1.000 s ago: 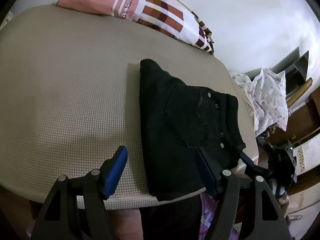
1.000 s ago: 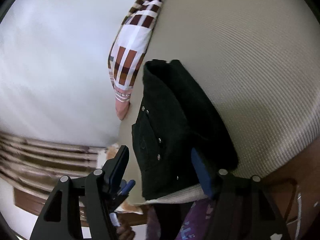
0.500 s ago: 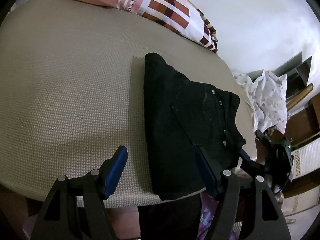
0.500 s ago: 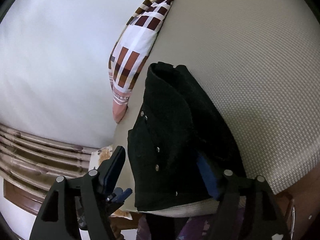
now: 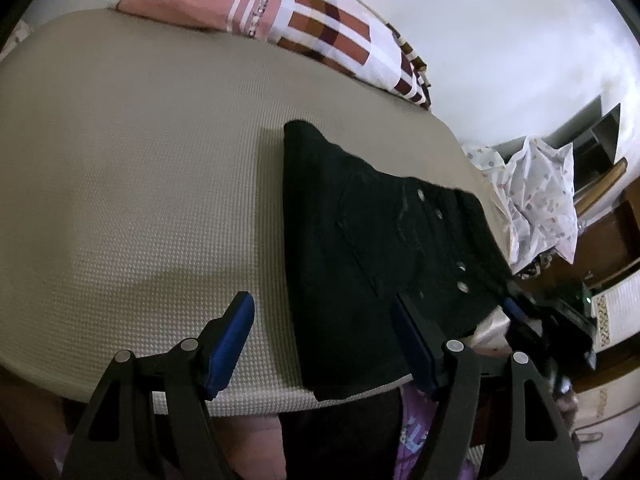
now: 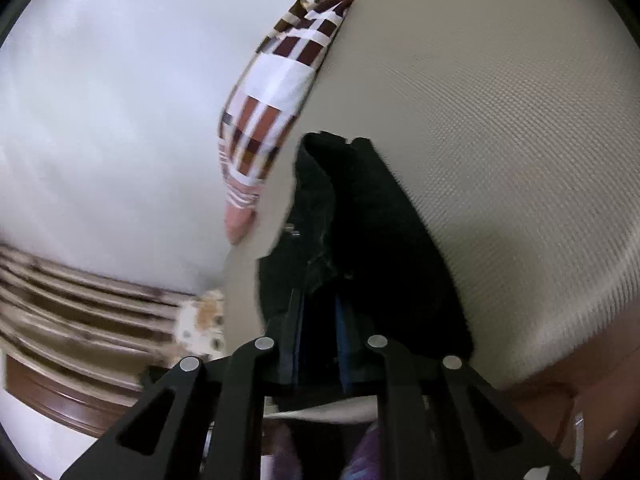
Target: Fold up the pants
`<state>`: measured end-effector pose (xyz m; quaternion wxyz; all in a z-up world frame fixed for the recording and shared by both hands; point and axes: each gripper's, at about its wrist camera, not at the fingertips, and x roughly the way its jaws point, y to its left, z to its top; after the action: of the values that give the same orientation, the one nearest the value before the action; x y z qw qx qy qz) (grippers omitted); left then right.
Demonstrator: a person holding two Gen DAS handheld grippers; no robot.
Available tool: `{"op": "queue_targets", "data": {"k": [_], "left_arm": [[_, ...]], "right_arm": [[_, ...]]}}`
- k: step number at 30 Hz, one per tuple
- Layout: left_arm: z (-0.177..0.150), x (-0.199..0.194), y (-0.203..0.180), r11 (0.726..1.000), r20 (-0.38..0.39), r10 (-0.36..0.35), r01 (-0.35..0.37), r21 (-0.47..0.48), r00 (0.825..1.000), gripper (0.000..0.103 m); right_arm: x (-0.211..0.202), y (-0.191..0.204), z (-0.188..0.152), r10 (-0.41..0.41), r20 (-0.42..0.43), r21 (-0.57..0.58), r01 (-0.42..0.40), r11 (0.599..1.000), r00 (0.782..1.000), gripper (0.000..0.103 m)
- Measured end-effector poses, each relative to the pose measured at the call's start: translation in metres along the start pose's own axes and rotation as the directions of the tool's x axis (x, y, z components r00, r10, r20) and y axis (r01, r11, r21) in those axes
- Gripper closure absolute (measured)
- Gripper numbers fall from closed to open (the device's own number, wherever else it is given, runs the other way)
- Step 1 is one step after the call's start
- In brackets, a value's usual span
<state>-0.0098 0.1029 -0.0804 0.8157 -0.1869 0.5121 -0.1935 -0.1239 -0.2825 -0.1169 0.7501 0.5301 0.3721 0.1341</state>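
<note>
Black pants [image 5: 360, 248] lie folded on a beige mattress [image 5: 140, 184], near its right front corner, with metal buttons showing. My left gripper [image 5: 324, 340] is open, its blue pads either side of the pants' near edge, just above it. My right gripper [image 6: 318, 312] is shut on the near edge of the pants [image 6: 372, 240] and the cloth bunches up between its fingers. The right gripper also shows in the left wrist view [image 5: 516, 304] at the pants' right edge.
A pink, white and brown checked pillow [image 5: 320, 28] lies at the far edge of the mattress, against a white wall. A white dotted cloth [image 5: 536, 192] is heaped off the mattress's right side, by wooden furniture [image 5: 608, 232]. Wooden slats [image 6: 80, 304] show at left in the right wrist view.
My right gripper has moved in onto the pants' near edge and closed on it. My left gripper has stayed open and shifted only slightly.
</note>
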Motion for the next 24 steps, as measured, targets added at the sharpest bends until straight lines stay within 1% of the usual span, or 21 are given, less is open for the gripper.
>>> {"op": "queue_targets", "data": {"k": [3, 6, 7, 9, 11, 14, 16, 17, 18, 20, 22, 24], "left_arm": [[0.0, 0.002, -0.001, 1.0, 0.0, -0.001, 0.001, 0.003, 1.0, 0.03], [-0.001, 0.009, -0.003, 1.0, -0.023, 0.002, -0.002, 0.015, 1.0, 0.03], [-0.002, 0.011, -0.004, 1.0, -0.033, 0.006, -0.005, 0.019, 0.999, 0.03], [-0.002, 0.014, -0.006, 0.999, -0.038, 0.007, -0.006, 0.034, 0.999, 0.03], [-0.002, 0.014, -0.008, 0.999, -0.034, 0.018, -0.016, 0.044, 0.999, 0.03], [-0.001, 0.017, -0.01, 0.999, -0.032, 0.006, -0.004, 0.044, 0.999, 0.03], [0.001, 0.02, -0.014, 0.998, -0.019, 0.008, -0.007, 0.063, 1.0, 0.03], [0.001, 0.024, -0.017, 0.997, -0.018, 0.012, -0.011, 0.082, 1.0, 0.03], [0.002, 0.03, -0.02, 0.995, -0.025, 0.022, -0.019, 0.102, 0.999, 0.03], [0.0, 0.041, -0.023, 0.991, -0.043, 0.035, -0.029, 0.129, 0.998, 0.03], [-0.001, 0.05, -0.024, 0.99, -0.061, 0.038, -0.029, 0.139, 0.997, 0.03], [-0.003, 0.053, -0.025, 0.988, -0.056, 0.043, -0.034, 0.152, 0.998, 0.03]], "right_arm": [[-0.013, 0.004, -0.011, 0.0, 0.001, -0.003, 0.0, 1.0, 1.0, 0.09], [-0.01, -0.01, -0.021, -0.029, -0.018, 0.026, 0.029, 0.999, 0.999, 0.09], [-0.007, -0.022, -0.022, -0.041, -0.026, 0.065, 0.043, 0.997, 0.999, 0.09], [-0.003, -0.043, -0.023, -0.003, -0.03, 0.145, 0.007, 0.989, 1.0, 0.091], [-0.002, -0.042, -0.022, -0.002, -0.034, 0.143, 0.007, 0.99, 0.999, 0.091], [-0.003, -0.037, -0.021, 0.015, -0.035, 0.151, -0.009, 0.989, 0.999, 0.091], [-0.003, -0.036, -0.02, 0.0, -0.035, 0.133, 0.005, 0.991, 0.999, 0.091], [-0.001, -0.042, -0.02, -0.006, -0.04, 0.145, 0.012, 0.989, 0.999, 0.091], [0.001, -0.051, -0.02, 0.021, -0.04, 0.187, -0.013, 0.982, 0.999, 0.091], [0.002, -0.057, -0.02, 0.05, -0.039, 0.222, -0.04, 0.974, 0.998, 0.091], [0.002, -0.056, -0.019, 0.051, -0.041, 0.215, -0.041, 0.976, 0.998, 0.091], [0.003, -0.055, -0.018, 0.051, -0.042, 0.21, -0.042, 0.977, 0.998, 0.091]]}}
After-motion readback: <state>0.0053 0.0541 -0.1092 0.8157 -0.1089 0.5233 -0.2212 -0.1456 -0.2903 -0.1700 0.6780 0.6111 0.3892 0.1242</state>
